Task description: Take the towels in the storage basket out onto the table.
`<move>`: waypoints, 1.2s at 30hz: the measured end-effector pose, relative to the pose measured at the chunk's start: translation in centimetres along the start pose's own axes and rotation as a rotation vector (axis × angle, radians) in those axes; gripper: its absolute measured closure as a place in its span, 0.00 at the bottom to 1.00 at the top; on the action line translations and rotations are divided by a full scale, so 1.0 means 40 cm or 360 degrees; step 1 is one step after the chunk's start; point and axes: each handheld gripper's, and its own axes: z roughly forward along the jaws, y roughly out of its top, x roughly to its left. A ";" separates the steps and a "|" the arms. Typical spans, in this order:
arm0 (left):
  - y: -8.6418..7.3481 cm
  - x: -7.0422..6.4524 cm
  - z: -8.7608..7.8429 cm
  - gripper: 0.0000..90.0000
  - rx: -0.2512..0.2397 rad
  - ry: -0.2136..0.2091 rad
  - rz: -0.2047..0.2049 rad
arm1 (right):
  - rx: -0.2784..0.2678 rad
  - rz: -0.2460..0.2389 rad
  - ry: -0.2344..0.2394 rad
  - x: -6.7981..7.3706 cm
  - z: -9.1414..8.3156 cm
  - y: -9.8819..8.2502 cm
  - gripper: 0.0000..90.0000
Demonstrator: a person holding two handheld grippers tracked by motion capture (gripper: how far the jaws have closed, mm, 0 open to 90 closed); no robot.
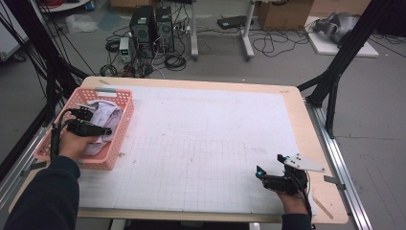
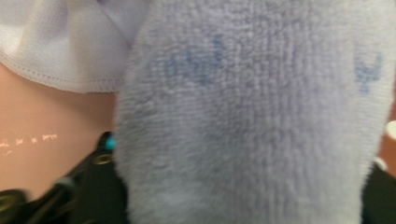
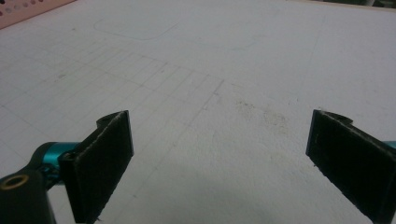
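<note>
At the bottom right of the high view we see the right gripper (image 1: 271, 170) held low over the white gridded mat (image 1: 201, 143), with a hand behind it and the grey plate on top. In the right gripper view its two black jaws stand wide apart with nothing between them, and bare mat lies ahead of them (a faint smudge shows on the mat just beyond the pads).

At the lower left of the high view a dark sleeve (image 1: 45, 196) comes in from the bottom edge, and the hand at its end holds the left gripper (image 1: 98, 123) inside the pink basket (image 1: 119, 132). The basket sits on the left edge of the wooden table (image 1: 297, 103), partly off the mat. Pale cloth lies bunched in it, under and around the gripper's tip.

In the left gripper view a fuzzy lilac sock (image 2: 252, 121) fills the middle and right of the frame, with faint blue marks on its nap, and it lies right between the jaws, whose black bases show at the bottom left and bottom right. We read the jaws as gripping it, pressed in from both sides. At the upper left of that view a smoother pale cloth (image 2: 56, 46) with a stitched hem lies behind the sock, and the pink basket floor shows below it.

Farther back, at the top of the high view, computer towers (image 1: 151, 26) and loose cables sit on the grey floor.
</note>
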 end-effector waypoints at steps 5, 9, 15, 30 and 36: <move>0.002 -0.009 -0.031 0.62 -0.0177 0.0052 0.0020 | -0.0003 0.0008 0.0004 -0.001 -0.003 0.000 0.07; -0.001 -0.009 -0.058 0.63 -0.0320 0.0029 -0.0007 | -0.0011 -0.0004 0.0003 -0.001 -0.003 0.001 0.07; -0.013 -0.011 -0.111 0.63 -0.0584 -0.0066 -0.0026 | -0.0010 -0.0005 0.0005 0.003 -0.002 0.002 0.07; -0.028 -0.056 -0.197 0.62 -0.1010 -0.0179 0.0072 | -0.0008 -0.0012 0.0014 0.011 0.003 0.006 0.07; -0.017 -0.101 -0.217 0.62 -0.1092 -0.0227 0.0164 | -0.0014 -0.0014 0.0012 0.010 0.001 0.006 0.07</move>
